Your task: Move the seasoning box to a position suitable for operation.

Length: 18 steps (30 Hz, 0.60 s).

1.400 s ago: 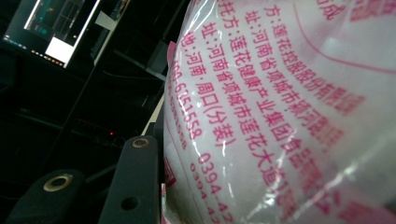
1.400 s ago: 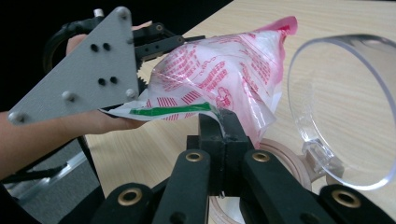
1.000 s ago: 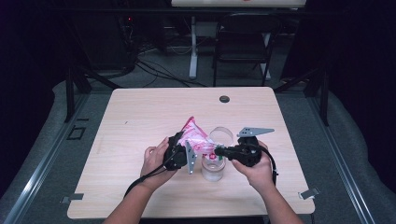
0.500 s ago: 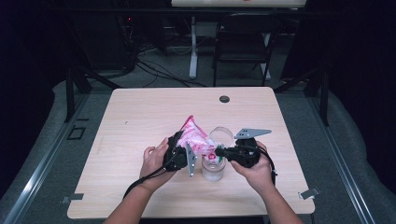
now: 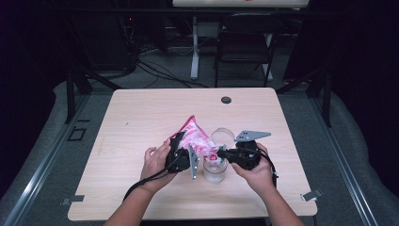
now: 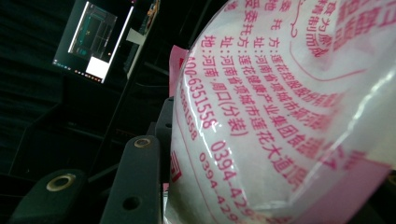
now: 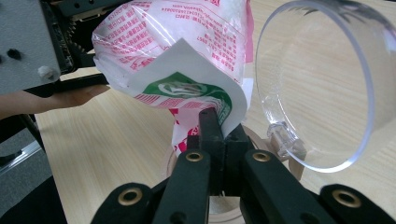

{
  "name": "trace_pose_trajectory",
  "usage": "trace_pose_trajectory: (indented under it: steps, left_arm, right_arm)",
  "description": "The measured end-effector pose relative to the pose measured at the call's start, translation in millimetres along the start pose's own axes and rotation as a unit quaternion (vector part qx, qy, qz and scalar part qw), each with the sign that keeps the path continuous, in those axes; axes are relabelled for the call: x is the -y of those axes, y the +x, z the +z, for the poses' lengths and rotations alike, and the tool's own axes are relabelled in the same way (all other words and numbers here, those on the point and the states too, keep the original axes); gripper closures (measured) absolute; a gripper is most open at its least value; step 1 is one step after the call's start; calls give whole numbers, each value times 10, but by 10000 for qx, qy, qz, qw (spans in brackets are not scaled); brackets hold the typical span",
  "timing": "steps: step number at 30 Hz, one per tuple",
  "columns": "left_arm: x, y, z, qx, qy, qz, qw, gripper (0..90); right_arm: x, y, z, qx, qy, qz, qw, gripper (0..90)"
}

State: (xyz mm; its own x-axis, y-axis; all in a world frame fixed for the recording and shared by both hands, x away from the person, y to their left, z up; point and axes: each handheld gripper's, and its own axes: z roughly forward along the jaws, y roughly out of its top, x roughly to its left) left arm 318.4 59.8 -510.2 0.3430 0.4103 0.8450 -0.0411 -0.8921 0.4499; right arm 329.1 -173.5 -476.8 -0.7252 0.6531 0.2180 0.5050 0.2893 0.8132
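**A:** From above, what is on the counter (image 5: 141, 122)?

**B:** Two hands meet near the front edge of a pale wooden counter. The left claw (image 5: 181, 157) grips a pink and white bag (image 5: 194, 136), which stands tilted above the wood. The right claw (image 5: 221, 153) pinches the bag's lower corner over a clear jar (image 5: 215, 170). The jar's round clear lid (image 5: 222, 136) is swung up and open behind it. A small dark disc (image 5: 226, 100) sits near the far edge, well apart from the work.

**A:** And along the left claw?

**B:** The bag (image 6: 289, 107) looms close, clear film printed with pink characters and numbers over white contents. One black jaw rises at the lower left, pressed against the bag's side; the other jaw is hidden behind the bag. A lit screen (image 6: 93, 39) hangs in the dark room beyond.

**A:** Along the right claw?

**B:** The right claw (image 7: 215, 123) has its two black jaws closed tight on a folded flap at the bag's (image 7: 177, 42) bottom corner, where a green mark shows on white. The jar's (image 7: 247, 186) rim lies directly beneath the jaws. The lid (image 7: 327, 88) stands upright at the right, hinged to the jar's edge. At the far left, the left claw (image 7: 70, 79) and the fingers (image 7: 56, 100) of the left hand hold the bag's other side above the counter (image 7: 116, 144).
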Motion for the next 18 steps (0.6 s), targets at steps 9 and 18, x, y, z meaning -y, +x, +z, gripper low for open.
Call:
trace_pose_trajectory:
  steps: [9, 18]
  left_arm:
    - [-27, -1, -30, -50, 27, 138, 9999, 637]
    - [-69, 13, -58, -154, 49, 288, 9995, 638]
  right_arm:
    - [16, -8, 16, 48, 41, -10, 10000, 900]
    - [19, -13, 11, 70, 60, -52, 9999, 900]
